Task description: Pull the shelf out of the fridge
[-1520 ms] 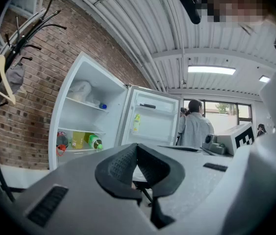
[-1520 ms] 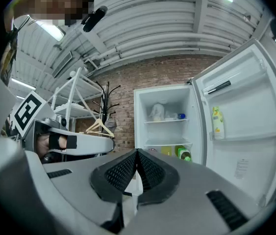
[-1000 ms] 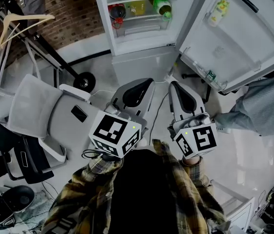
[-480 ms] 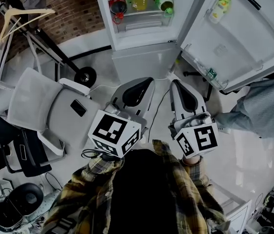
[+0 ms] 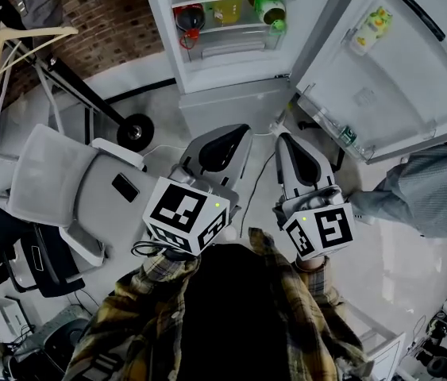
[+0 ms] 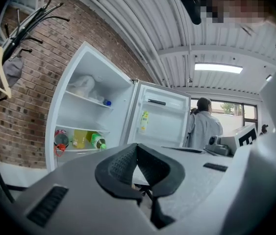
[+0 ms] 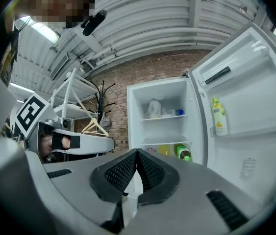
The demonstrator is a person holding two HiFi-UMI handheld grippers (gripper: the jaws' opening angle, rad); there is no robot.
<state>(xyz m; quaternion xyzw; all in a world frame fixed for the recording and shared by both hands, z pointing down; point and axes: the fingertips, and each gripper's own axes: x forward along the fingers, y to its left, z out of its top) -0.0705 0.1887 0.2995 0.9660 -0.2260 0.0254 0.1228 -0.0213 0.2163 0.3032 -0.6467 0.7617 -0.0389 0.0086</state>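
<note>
Shelf (image 5: 225, 28) is sitting inside the open fridge (image 5: 239, 74), straight ahead and well apart; we are holding left gripper (image 5: 235, 131) and right gripper (image 5: 285, 140) clenched empty, side by side, equally near.

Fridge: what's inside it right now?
On the upper shelf, a white bag and a blue-capped item. On the lower shelf, a red-and-dark bottle, a yellow bottle, a green bottle. Whatever sits behind the bottles is covered.

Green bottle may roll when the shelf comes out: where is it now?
In the head view, the green bottle sits at the right end of the fridge's lower shelf, right of the yellow bottle, near the open door.
</note>
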